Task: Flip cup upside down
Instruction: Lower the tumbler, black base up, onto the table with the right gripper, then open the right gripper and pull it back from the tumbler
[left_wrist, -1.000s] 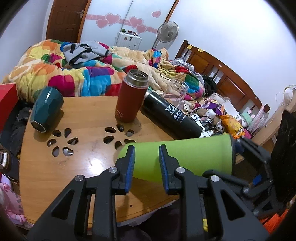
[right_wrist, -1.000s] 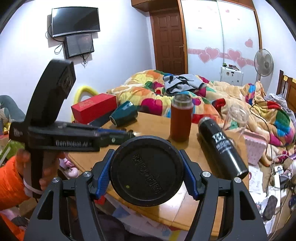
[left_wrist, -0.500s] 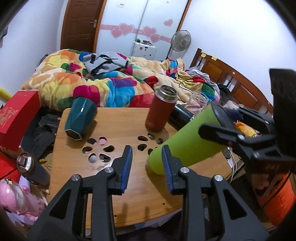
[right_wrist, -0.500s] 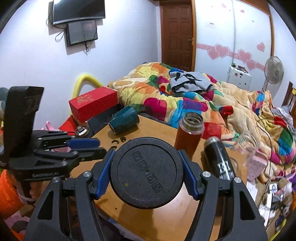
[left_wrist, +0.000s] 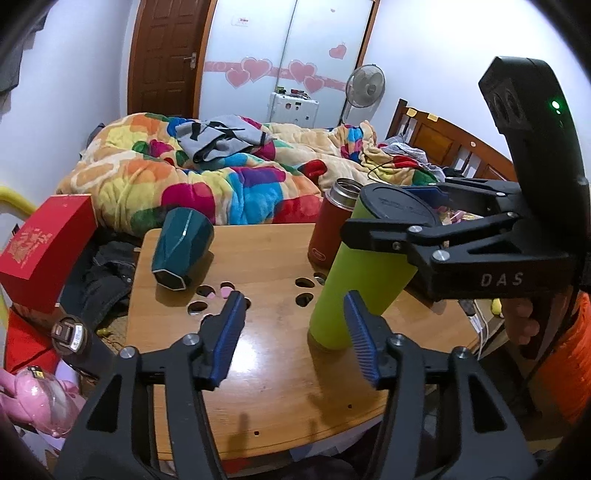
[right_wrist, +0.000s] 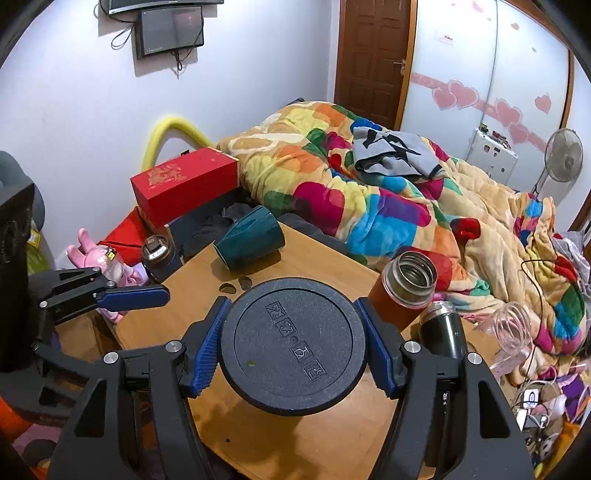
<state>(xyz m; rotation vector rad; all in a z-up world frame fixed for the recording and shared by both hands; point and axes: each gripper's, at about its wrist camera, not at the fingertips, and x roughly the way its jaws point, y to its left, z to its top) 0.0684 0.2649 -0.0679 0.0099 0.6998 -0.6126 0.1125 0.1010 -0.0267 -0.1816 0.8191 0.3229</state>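
Note:
A tall lime-green cup (left_wrist: 360, 280) with a black round base (right_wrist: 293, 345) stands slightly tilted on the wooden table (left_wrist: 266, 369), its black end up and its other end on the wood. My right gripper (right_wrist: 293, 347) is shut on the cup's black end; it shows from the side in the left wrist view (left_wrist: 391, 225). My left gripper (left_wrist: 295, 332) is open and empty, low over the table's near side, just left of the cup's lower part.
A dark teal cup (left_wrist: 181, 247) lies on its side at the table's far left. An open red flask (left_wrist: 332, 225) stands behind the green cup, a black bottle (right_wrist: 445, 334) beside it. A red box (left_wrist: 44, 247) and a bed lie beyond.
The green cup has swung from lying level to nearly vertical, black end up, and its lower end now rests on the table. My left gripper has opened wider and drawn back.

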